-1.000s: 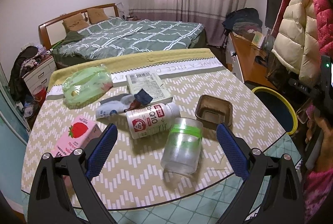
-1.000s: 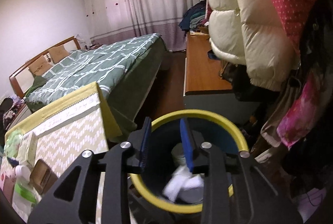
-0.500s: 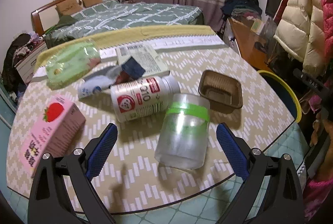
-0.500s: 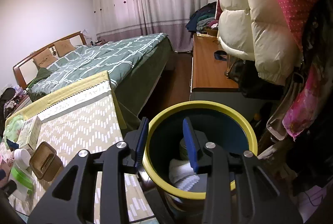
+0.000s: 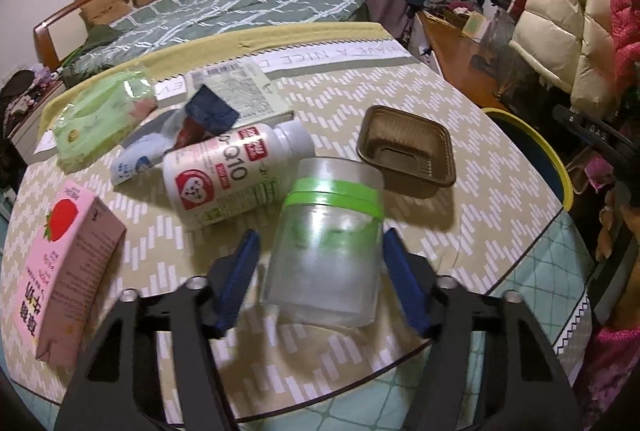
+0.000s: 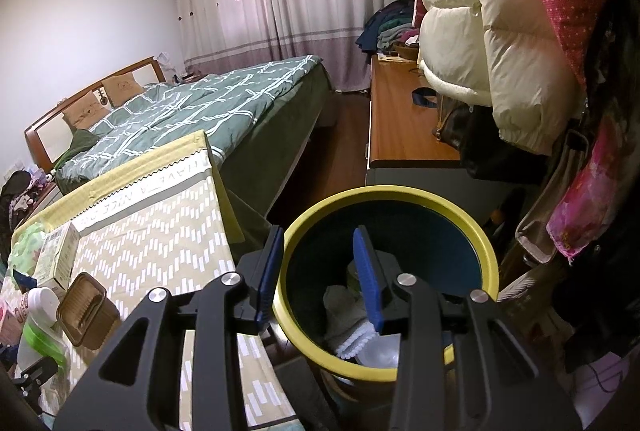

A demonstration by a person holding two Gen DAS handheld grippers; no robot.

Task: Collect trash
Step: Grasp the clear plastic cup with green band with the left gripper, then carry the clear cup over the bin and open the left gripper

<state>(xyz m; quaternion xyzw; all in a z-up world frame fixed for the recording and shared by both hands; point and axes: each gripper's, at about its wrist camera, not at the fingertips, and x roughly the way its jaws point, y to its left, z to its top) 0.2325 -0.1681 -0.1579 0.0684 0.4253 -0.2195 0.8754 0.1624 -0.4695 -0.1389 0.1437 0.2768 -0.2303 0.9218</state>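
Observation:
A clear plastic jar with a green band [image 5: 328, 243] lies on the table between the fingers of my left gripper [image 5: 318, 271], which is open around it with gaps on both sides. Beside it lie a white Q10 bottle [image 5: 228, 175], a brown plastic tray [image 5: 406, 151], a pink strawberry carton [image 5: 64, 271], a green packet [image 5: 100, 111] and a flat box [image 5: 240, 91]. My right gripper [image 6: 316, 281] is open and empty, over the left rim of the yellow-rimmed trash bin [image 6: 440, 207], which holds white trash.
The table [image 5: 460, 103] has a patterned cloth, and its rounded edge is near me. The bin also shows at the table's right in the left wrist view [image 5: 540, 151]. A bed [image 6: 192, 111], a wooden desk [image 6: 400, 127] and hanging coats [image 6: 500, 31] surround the area.
My left gripper moved forward and down onto the clear jar and narrowed around it. My right gripper drew back and left from inside the bin and opened wider.

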